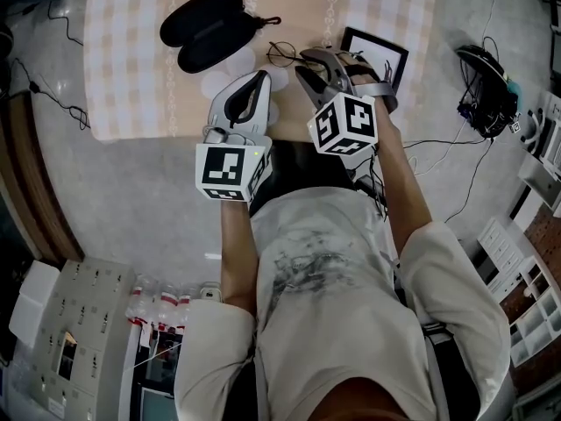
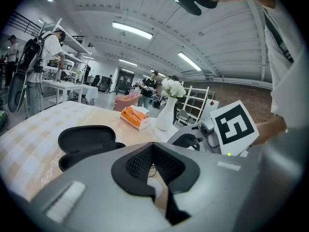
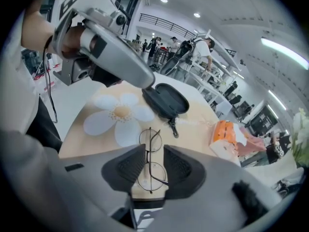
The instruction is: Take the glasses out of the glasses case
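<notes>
Two hand-held grippers hover over the near edge of the desk, close side by side. The right hand-held gripper has its jaws a narrow gap apart with the glasses between them. The rim of the nearer round lens appears to press against the pads, so the right one looks to be grasping the glasses. The farther lens sticks out beyond the jaw tips, above a white flower print on the desk cloth. I cannot tell whether the glasses touch the desk.

The left hand-held gripper is clenched: its two black pads meet at the tips with nothing between them. It hangs just beside the right one, on the side nearer the glasses case. The black case lies open on the checked cloth, both halves facing up, well apart from the glasses and farther back on the desk.

An orange tissue pack and a white vase of pale flowers stand farther along the desk. A dark-framed picture lies flat under the right hand-held gripper's body.
</notes>
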The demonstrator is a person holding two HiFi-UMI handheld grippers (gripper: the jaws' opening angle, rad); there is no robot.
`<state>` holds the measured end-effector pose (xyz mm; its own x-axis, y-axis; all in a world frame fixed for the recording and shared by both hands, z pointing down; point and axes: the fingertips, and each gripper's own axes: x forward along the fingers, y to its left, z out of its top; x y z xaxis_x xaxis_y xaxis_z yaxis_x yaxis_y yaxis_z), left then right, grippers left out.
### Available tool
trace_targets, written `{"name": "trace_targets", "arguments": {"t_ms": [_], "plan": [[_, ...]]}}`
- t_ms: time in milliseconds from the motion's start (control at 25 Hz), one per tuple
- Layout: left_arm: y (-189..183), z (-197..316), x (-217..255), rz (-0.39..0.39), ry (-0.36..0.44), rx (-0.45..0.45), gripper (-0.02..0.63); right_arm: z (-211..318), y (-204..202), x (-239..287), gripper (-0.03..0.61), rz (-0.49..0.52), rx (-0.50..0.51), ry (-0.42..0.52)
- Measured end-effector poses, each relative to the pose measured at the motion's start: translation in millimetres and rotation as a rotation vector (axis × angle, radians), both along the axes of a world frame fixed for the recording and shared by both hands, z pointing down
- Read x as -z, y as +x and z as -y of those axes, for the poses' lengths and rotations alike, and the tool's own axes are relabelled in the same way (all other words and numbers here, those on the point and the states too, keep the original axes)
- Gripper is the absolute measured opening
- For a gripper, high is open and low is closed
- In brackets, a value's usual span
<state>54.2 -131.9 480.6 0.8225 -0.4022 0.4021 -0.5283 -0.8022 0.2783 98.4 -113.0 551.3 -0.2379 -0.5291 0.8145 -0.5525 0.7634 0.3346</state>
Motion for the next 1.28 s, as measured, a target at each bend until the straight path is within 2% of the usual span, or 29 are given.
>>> {"name": "trace_targets", "arguments": {"t_ms": [120,240,360,880,1080,1280], "plan": [[0.8,-2.9,10.9,-0.007,0.019,-0.004,0.009,-1.8,3.1,24.6,0.117,0.058,-0.035,0.051],[0.8,-6.6,24.7,-0.014,0.042,-0.010,0.009,-4.6,10.0,52.6,0.049,0.104,-0.079,0.115],[0.1,-10.8,40.4,-0.022,0.064,-0.011,0.009,-11.0,16.1,78.7,0.020,0.139,-0.112,0.154],[-6.3,-26.8,100.9,-0.038,0.172,-0.040,0.009,-48.6,44.8,153.8,0.017,0.281,-0.284,0.249],[-6.3,-32.1,107.5,-0.046,0.177,-0.048,0.009,-61.9,51.0,164.5,0.017,0.372,-0.357,0.256],[-7.0,-37.5,109.1,-0.040,0.180,-0.060,0.009,-69.4,49.7,167.1,0.015,0.418,-0.380,0.257]]}}
